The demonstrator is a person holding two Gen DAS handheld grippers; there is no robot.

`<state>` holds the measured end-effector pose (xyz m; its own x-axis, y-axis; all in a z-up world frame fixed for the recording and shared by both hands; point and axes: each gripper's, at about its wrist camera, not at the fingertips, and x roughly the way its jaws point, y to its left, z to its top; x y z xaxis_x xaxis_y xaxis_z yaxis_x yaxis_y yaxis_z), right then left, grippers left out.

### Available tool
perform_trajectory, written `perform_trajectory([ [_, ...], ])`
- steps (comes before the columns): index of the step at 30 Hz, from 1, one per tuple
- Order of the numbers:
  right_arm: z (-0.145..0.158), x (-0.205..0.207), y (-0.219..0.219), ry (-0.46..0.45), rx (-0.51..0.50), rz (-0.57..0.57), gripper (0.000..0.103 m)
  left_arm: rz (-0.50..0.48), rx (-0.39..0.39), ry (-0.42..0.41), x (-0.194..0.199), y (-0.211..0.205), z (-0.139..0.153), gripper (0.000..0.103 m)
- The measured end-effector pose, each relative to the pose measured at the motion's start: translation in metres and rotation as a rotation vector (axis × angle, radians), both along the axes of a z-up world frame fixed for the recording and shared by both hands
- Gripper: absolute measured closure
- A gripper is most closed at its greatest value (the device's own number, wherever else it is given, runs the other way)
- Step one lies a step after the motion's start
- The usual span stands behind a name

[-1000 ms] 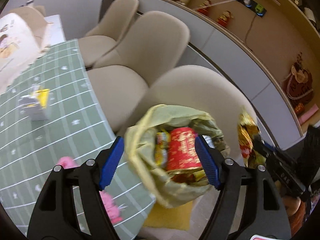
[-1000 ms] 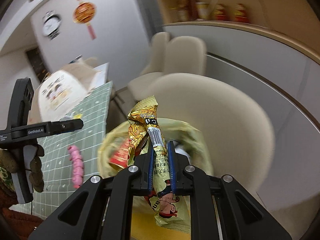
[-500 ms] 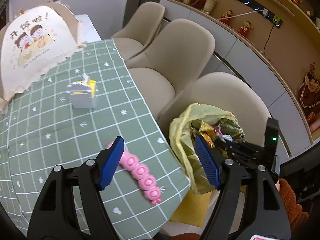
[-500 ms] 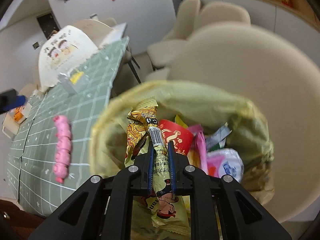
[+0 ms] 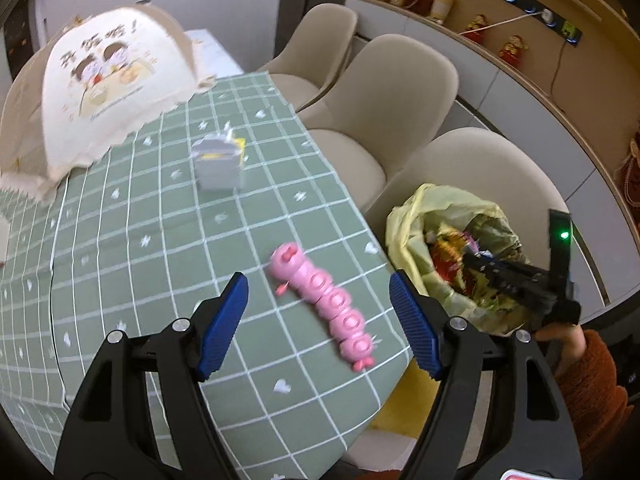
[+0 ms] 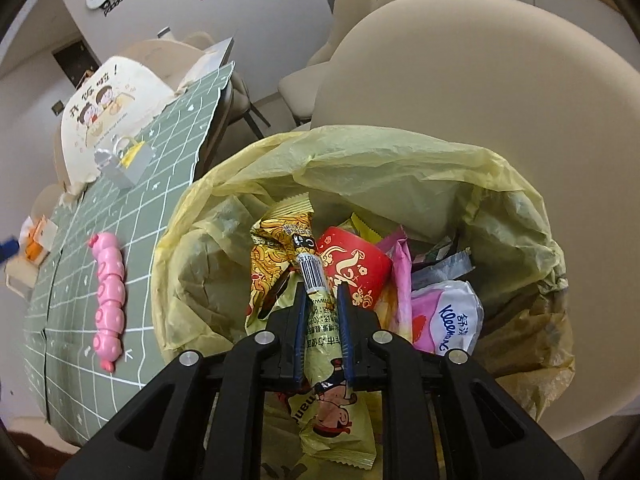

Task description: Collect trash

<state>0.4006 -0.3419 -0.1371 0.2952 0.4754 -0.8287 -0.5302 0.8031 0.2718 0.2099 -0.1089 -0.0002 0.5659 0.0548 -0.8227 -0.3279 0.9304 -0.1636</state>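
Note:
My right gripper is shut on a yellow snack wrapper and holds it over the open yellow trash bag. The bag holds a red paper cup, a Kleenex pack and other wrappers. In the left wrist view the bag sits on a beige chair to the right of the table, with the right gripper over it. My left gripper is open and empty above the table edge, over a pink caterpillar toy. A small grey and yellow carton stands farther back on the table.
The table has a green checked cloth. A beige food cover with a cartoon print stands at its far left. Three beige chairs line the right side. A wall shelf with figurines runs behind them.
My left gripper has swung left from over the trash bag to over the table edge and the pink toy. My right gripper has carried the wrapper over the bag's opening and lower into it.

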Motion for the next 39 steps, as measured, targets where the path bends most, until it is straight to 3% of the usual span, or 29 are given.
perform_trajectory([
  [1,0.004,-0.003,-0.004,-0.01,0.008,-0.006,0.067,0.005,-0.011,0.001,-0.003,0.001,-0.003,0.034],
  [5,0.024,-0.024,-0.014,-0.065,0.023,-0.029,0.052,-0.012,-0.041,-0.02,-0.007,-0.003,-0.007,0.034],
  [9,0.05,-0.049,-0.022,-0.125,0.033,-0.074,0.052,-0.071,-0.036,-0.056,-0.006,-0.009,-0.002,0.034],
  [14,0.089,-0.096,-0.025,-0.175,0.073,-0.166,0.052,-0.155,-0.046,-0.081,-0.015,-0.002,0.003,0.023],
  [19,0.128,-0.16,-0.003,-0.219,0.109,-0.228,0.052,-0.217,0.022,-0.12,-0.044,0.014,0.016,0.023],
  [24,0.155,-0.227,0.028,-0.29,0.076,-0.287,0.052,-0.268,0.09,-0.12,-0.075,0.029,0.028,0.023],
  [29,0.155,-0.274,0.051,-0.277,0.063,-0.304,0.052,-0.33,0.158,-0.134,-0.113,0.036,0.038,0.023],
  [39,0.154,-0.339,0.071,-0.306,-0.033,-0.373,0.052,-0.365,0.135,-0.179,-0.158,0.039,0.041,0.023],
])
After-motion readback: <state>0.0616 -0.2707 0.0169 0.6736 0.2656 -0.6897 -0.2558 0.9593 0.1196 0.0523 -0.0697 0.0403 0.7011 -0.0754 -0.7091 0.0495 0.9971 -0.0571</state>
